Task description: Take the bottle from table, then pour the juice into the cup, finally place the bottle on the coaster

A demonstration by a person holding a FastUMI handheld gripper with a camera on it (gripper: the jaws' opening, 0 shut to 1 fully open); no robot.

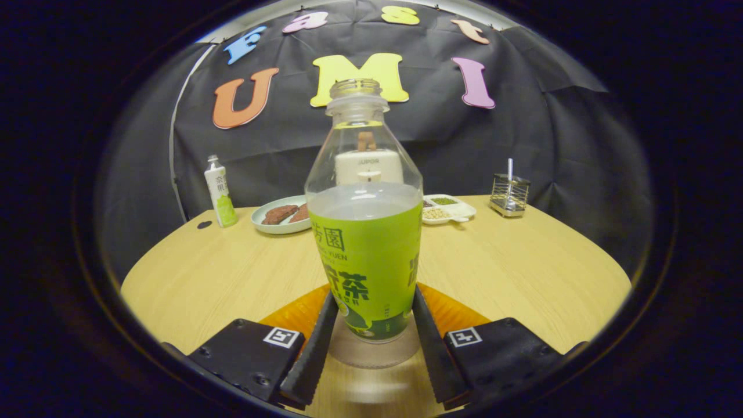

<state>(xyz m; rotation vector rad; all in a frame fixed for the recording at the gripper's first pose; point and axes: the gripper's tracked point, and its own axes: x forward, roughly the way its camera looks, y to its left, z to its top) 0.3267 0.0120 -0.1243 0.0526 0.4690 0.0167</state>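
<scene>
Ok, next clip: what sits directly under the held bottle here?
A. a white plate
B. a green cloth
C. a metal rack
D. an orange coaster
D: the bottle, uncapped and upright between the gripper fingers pressing its sides, stands over the orange coaster, whose ribbed surface shows on both sides of the bottle's base on the wooden table.

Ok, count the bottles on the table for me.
2. The uncapped green-label bottle stands between the gripper fingers, which press its sides, over the orange coaster. A small capped bottle stands far back, beside the plate.
</scene>
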